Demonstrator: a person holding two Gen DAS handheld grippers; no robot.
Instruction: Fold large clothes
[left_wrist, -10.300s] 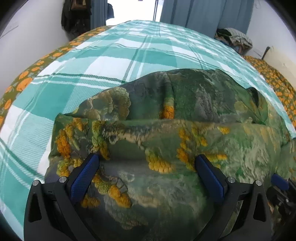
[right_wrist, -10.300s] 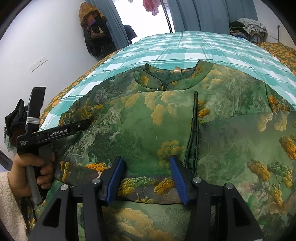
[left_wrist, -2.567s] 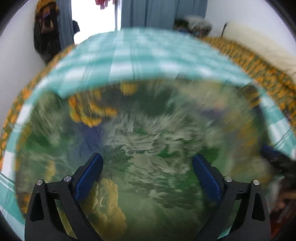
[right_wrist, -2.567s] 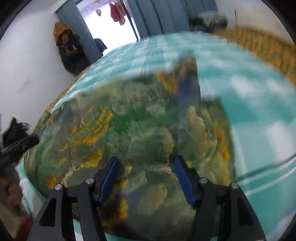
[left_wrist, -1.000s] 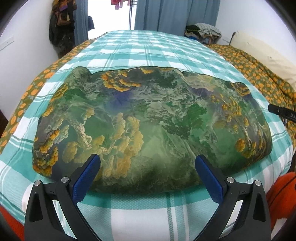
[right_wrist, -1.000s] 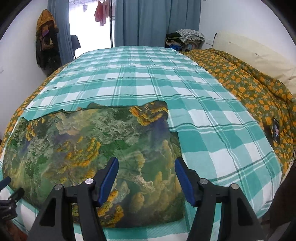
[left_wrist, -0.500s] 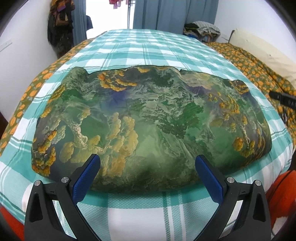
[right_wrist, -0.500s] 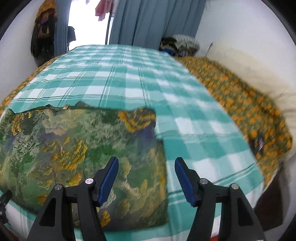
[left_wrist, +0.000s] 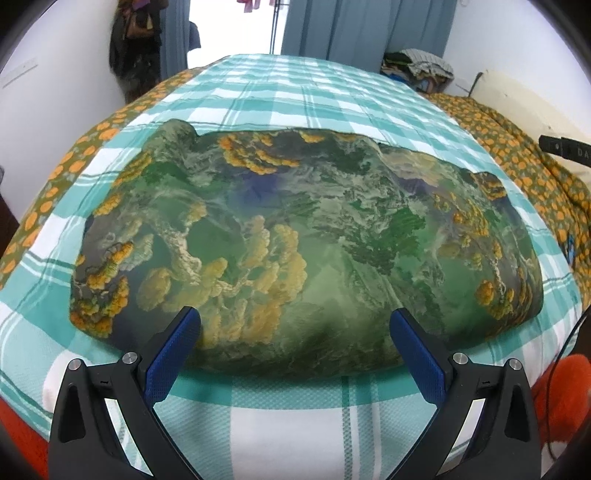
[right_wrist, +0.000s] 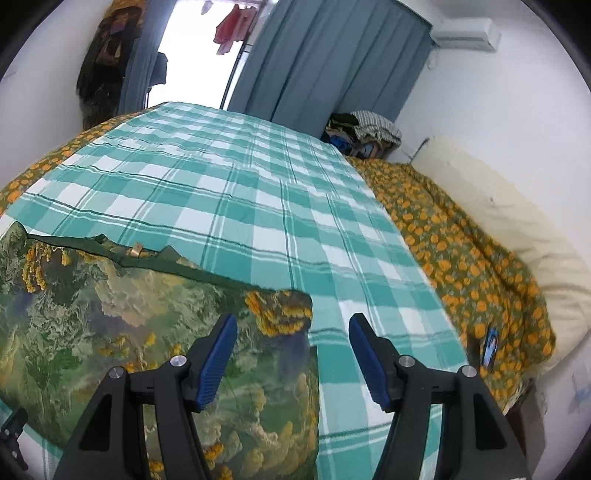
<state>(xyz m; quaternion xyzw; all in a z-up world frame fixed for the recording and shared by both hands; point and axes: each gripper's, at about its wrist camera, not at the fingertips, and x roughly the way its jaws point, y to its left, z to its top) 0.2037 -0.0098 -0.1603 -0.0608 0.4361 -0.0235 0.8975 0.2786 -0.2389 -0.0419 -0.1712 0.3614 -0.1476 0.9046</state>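
Currently the folded garment (left_wrist: 303, 240), green with orange and yellow print, lies flat as a wide rectangle on the checked bedsheet (left_wrist: 295, 92), near the bed's front edge. The left gripper (left_wrist: 295, 332) hangs above the near fold, jaws spread wide, holding nothing. The right gripper (right_wrist: 290, 332) is also spread and holds nothing, over the garment's right edge (right_wrist: 312, 332). An orange-flowered quilt (right_wrist: 461, 251) lies beside the sheet.
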